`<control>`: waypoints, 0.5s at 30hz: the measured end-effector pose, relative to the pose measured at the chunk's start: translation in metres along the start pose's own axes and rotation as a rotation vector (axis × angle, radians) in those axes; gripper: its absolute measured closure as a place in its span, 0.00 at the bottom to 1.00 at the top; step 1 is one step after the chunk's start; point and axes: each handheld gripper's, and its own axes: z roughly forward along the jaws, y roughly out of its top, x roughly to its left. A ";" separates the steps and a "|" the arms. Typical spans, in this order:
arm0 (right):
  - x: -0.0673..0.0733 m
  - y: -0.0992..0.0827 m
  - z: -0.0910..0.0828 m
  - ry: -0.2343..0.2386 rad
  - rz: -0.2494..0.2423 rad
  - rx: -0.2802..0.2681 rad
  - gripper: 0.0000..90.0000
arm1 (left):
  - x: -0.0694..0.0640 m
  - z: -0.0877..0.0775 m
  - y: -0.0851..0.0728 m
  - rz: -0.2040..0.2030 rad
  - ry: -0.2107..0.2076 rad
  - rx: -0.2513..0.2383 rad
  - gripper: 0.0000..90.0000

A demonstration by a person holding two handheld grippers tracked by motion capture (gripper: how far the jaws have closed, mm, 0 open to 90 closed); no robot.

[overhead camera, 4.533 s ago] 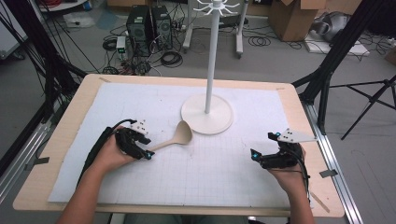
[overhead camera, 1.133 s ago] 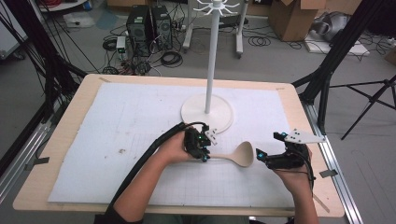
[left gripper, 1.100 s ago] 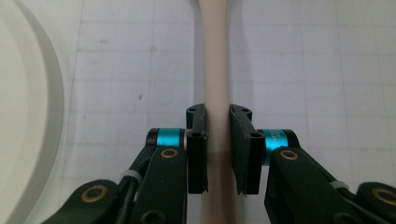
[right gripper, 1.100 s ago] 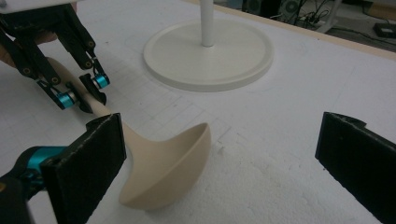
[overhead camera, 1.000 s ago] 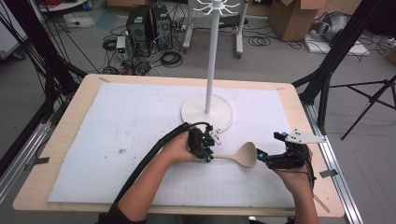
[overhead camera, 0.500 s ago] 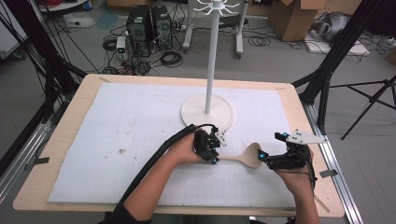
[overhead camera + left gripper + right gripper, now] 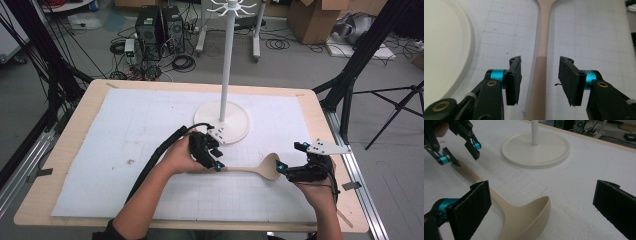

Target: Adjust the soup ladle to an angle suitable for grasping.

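Note:
A beige ladle (image 7: 256, 169) lies on the white mat (image 7: 125, 130), bowl toward the right. My left gripper (image 7: 218, 167) is open at its handle end. Its jaws have just been opening, and in the left gripper view the handle (image 7: 541, 60) runs between the pads (image 7: 513, 80) without touching either. The left gripper (image 7: 459, 152) also appears in the right gripper view, above the handle's end. My right gripper (image 7: 283, 170) stands wide open at the ladle's bowl (image 7: 526, 217), which sits between its pads (image 7: 471, 207) and low down, apart from them.
A white hanging stand rises from a round base (image 7: 235, 122) just behind the left gripper, with a thin pole (image 7: 226, 65) and hooks on top. The base (image 7: 536, 148) is close to the ladle. The table's wooden edge (image 7: 320, 130) runs at the right.
The left gripper carried the ladle right toward the right gripper, then let go: its jaws opened and it drew back a little to the left. The right gripper stayed put.

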 end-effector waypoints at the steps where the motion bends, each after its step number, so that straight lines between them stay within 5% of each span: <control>1: 0.001 0.000 0.000 0.002 0.003 -0.004 0.00 | -0.001 -0.006 -0.003 -0.005 0.004 -0.011 0.58; 9: 0.000 0.000 -0.001 0.001 0.005 0.002 0.00 | -0.014 -0.054 -0.027 -0.030 0.040 -0.124 0.47; 15: 0.001 0.000 0.000 -0.001 0.005 0.006 0.00 | -0.017 -0.083 -0.053 -0.072 0.106 -0.207 0.41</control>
